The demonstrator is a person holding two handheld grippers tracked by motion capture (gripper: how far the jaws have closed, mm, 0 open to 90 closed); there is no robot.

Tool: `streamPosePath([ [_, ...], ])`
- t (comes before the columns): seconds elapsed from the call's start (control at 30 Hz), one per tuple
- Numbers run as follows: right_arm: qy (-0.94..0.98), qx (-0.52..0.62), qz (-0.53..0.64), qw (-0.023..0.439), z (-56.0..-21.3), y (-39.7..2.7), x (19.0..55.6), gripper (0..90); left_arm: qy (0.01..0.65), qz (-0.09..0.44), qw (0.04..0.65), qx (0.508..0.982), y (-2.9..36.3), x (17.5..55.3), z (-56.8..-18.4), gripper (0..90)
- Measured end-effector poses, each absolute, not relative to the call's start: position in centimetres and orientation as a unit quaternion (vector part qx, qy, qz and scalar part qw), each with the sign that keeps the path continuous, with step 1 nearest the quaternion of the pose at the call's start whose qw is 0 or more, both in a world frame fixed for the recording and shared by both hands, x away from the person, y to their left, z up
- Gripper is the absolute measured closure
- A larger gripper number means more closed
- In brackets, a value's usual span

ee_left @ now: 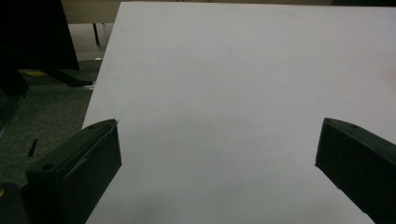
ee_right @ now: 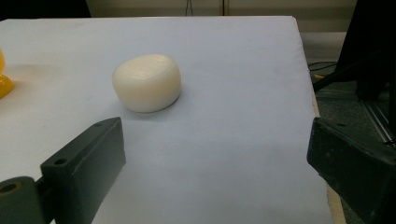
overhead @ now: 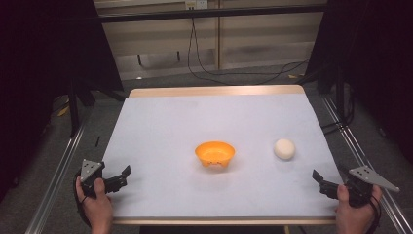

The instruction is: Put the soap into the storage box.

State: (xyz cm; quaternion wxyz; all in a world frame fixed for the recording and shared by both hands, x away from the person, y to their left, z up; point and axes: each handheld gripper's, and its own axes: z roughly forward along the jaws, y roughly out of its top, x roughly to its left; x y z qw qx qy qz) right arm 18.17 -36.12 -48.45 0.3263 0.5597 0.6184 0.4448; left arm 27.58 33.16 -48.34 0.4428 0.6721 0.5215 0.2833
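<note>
An orange bowl stands upright near the middle of the white table. A round cream-white lump lies to its right, apart from it. In the right gripper view the lump lies ahead and to the left of the jaws, with the bowl's edge at the far left. My left gripper rests at the table's front left corner, held by a hand, open with nothing between its jaws. At the front right edge my right gripper is open too, empty, short of the lump.
Black cables run over the floor behind the table. Metal rails flank the table on both sides, and dark stands rise at the left and right. A wooden strip edges the table's far side.
</note>
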Motion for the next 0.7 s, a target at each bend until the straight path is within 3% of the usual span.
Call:
streamPosePath([
  [0.7, 0.678, 0.562, 0.382, 0.28, -48.1, -35.3, 20.1, 2.5, 0.521, 0.282, 0.445, 0.672, 33.2, 27.5, -48.3, 0.0],
])
